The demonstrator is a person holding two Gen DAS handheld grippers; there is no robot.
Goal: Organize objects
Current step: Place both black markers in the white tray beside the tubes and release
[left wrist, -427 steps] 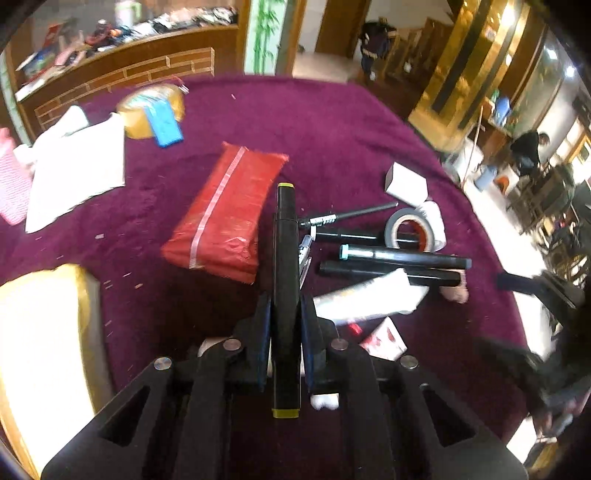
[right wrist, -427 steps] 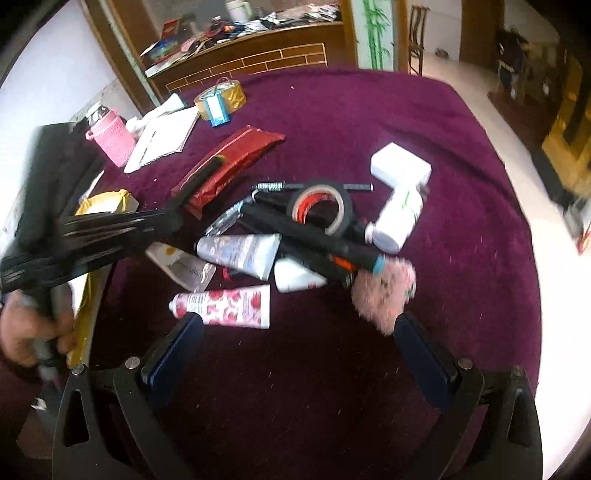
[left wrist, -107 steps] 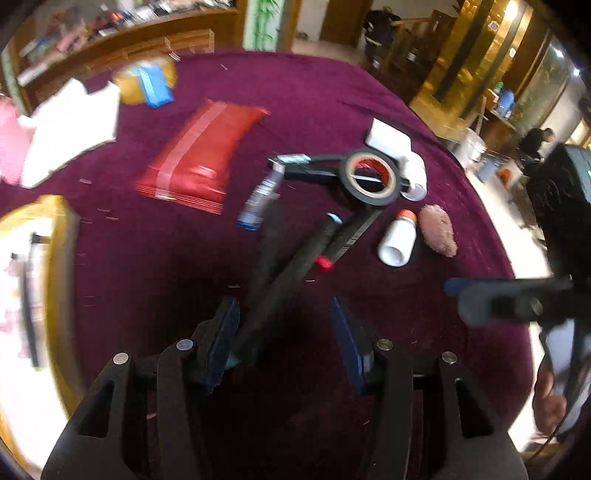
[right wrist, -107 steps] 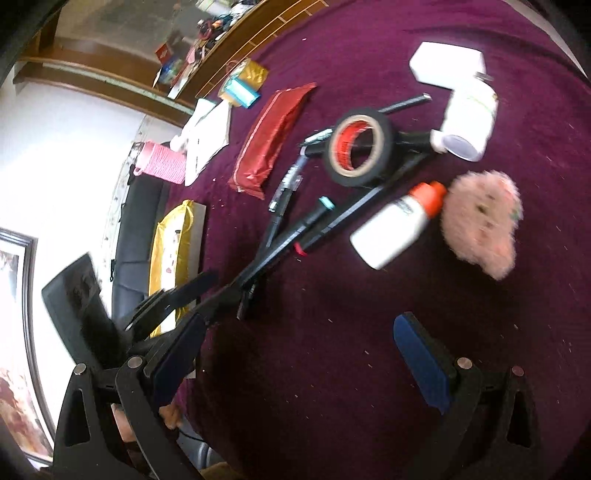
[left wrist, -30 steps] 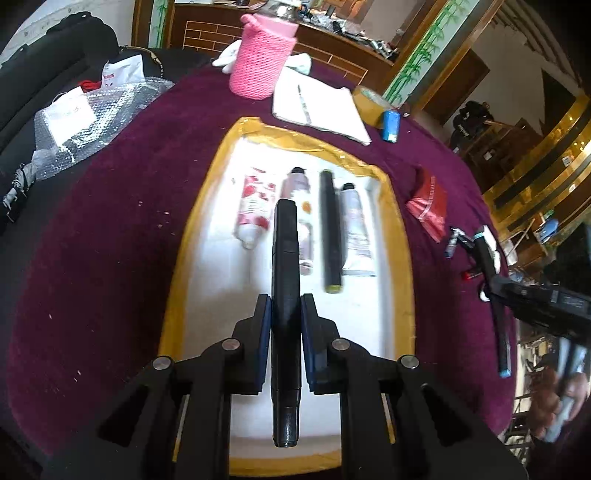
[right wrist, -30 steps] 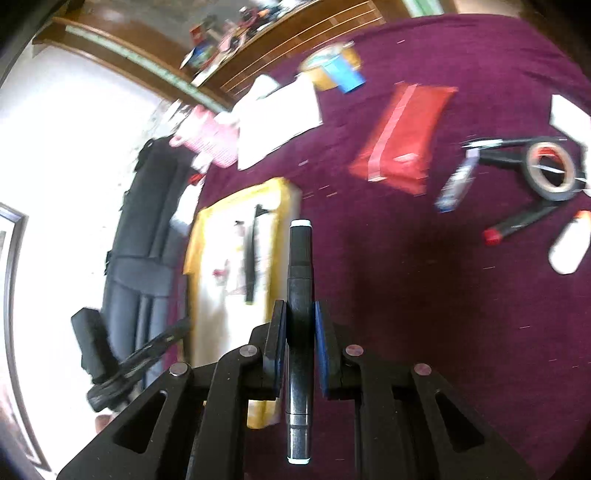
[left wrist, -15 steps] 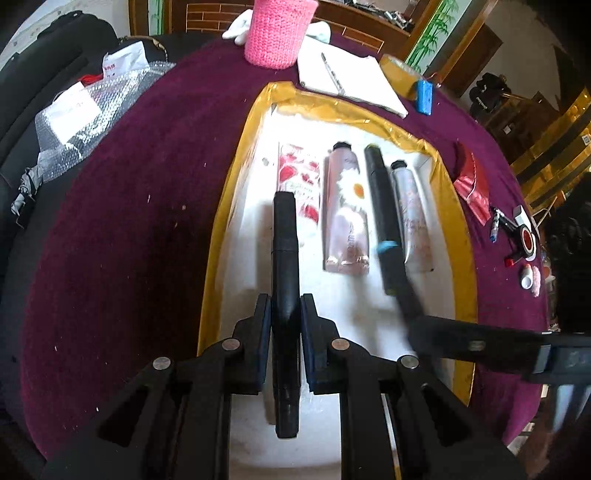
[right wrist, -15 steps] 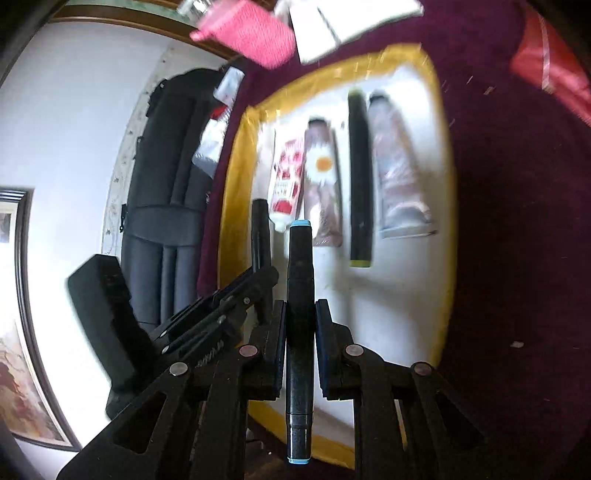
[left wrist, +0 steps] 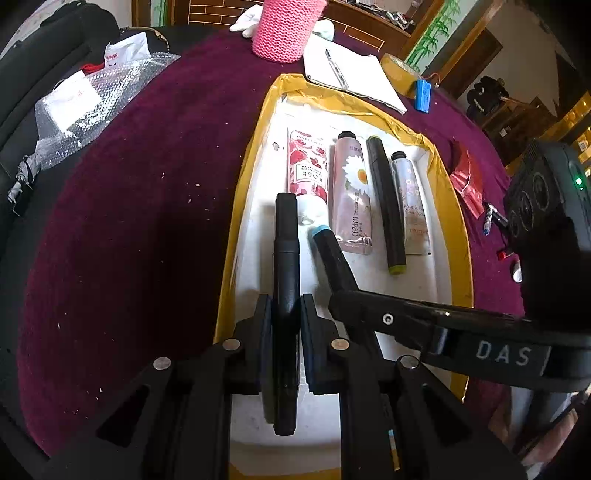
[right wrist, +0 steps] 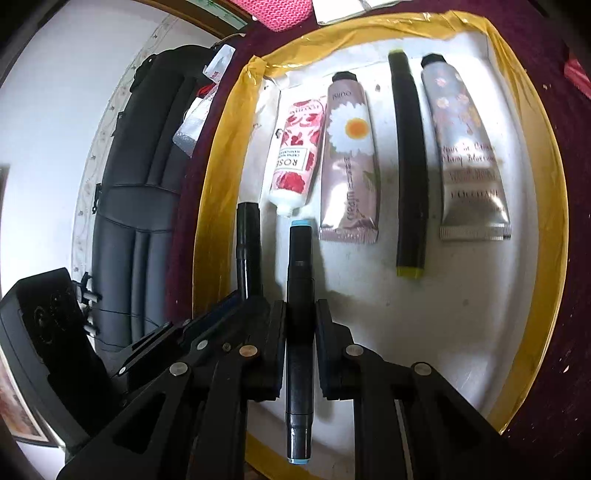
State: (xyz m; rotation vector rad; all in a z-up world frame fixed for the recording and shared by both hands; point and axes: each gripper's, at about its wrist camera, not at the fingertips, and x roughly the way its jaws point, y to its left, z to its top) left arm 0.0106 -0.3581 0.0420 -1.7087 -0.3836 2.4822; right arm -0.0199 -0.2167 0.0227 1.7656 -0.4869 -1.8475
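Observation:
A white tray with a yellow rim (left wrist: pixel 448 206) (right wrist: pixel 532 155) lies on the purple cloth. In it lie a rose tube (left wrist: pixel 307 173) (right wrist: pixel 295 155), a daisy cream tube (left wrist: pixel 352 192) (right wrist: pixel 349 155), a black marker with yellow-green caps (left wrist: pixel 384 199) (right wrist: pixel 408 162) and a silver floral tube (left wrist: pixel 410 203) (right wrist: pixel 467 155). My left gripper (left wrist: pixel 283 310) is shut on a black marker (left wrist: pixel 285 243) over the tray's left side. My right gripper (right wrist: pixel 300 317) is shut on a black marker with blue caps (right wrist: pixel 300 295), just right of the left one (left wrist: pixel 328 254).
A pink knitted holder (left wrist: pixel 286 27), white papers with a pen (left wrist: pixel 351 75), a tape roll (left wrist: pixel 400 70) and a blue item (left wrist: pixel 423 95) lie beyond the tray. A red packet (left wrist: pixel 467 181) and small items lie right. Bubble wrap (left wrist: pixel 85 107) sits left.
Both grippers have come lower and closer over the tray with their markers. The right gripper's blue-capped marker now lies close beside the left gripper's marker.

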